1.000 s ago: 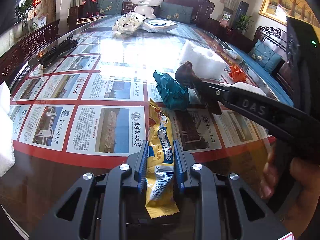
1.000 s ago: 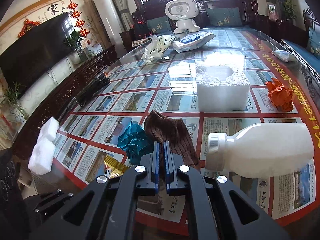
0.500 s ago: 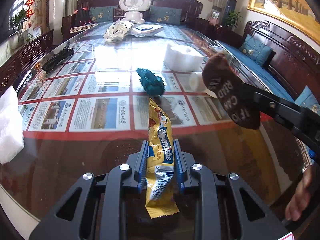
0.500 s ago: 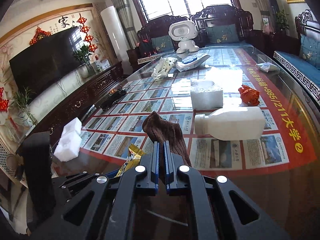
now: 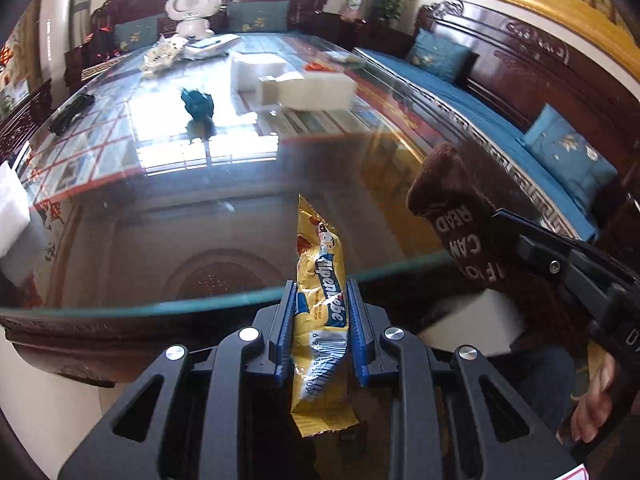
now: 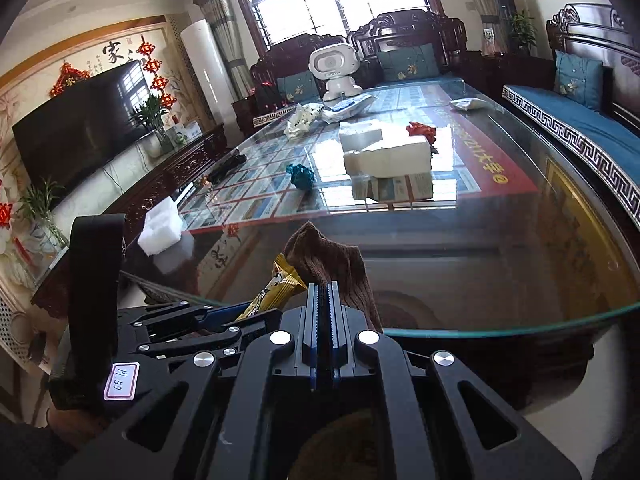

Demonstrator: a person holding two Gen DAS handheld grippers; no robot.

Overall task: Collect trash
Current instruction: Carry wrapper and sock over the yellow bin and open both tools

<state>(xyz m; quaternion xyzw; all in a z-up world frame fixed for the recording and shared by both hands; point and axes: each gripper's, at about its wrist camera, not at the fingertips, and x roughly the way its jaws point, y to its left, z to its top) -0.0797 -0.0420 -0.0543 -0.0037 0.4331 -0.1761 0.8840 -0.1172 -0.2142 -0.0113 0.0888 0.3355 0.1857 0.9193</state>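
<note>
My left gripper (image 5: 319, 292) is shut on a yellow snack wrapper (image 5: 320, 312), held over the near edge of the glass table (image 5: 240, 216). My right gripper (image 6: 323, 292) is shut on a brown sock (image 6: 332, 264); the sock also shows in the left wrist view (image 5: 460, 220), to the right of the wrapper. The wrapper shows in the right wrist view (image 6: 276, 286), left of the sock. On the table lie a white plastic bottle (image 6: 388, 158), a teal crumpled wad (image 6: 301, 174) and an orange-red crumpled wad (image 6: 420, 131).
A white foam block (image 6: 360, 136) stands behind the bottle, another foam piece (image 6: 160, 230) at the table's left edge. A white robot toy (image 6: 334, 70), a white bag (image 6: 302, 120) and packets are at the far end. A blue sofa (image 5: 480, 120) runs along the right.
Both grippers have pulled back from the middle of the table to its near edge, carrying the wrapper and the sock. The bottle, teal wad and foam now lie far ahead.
</note>
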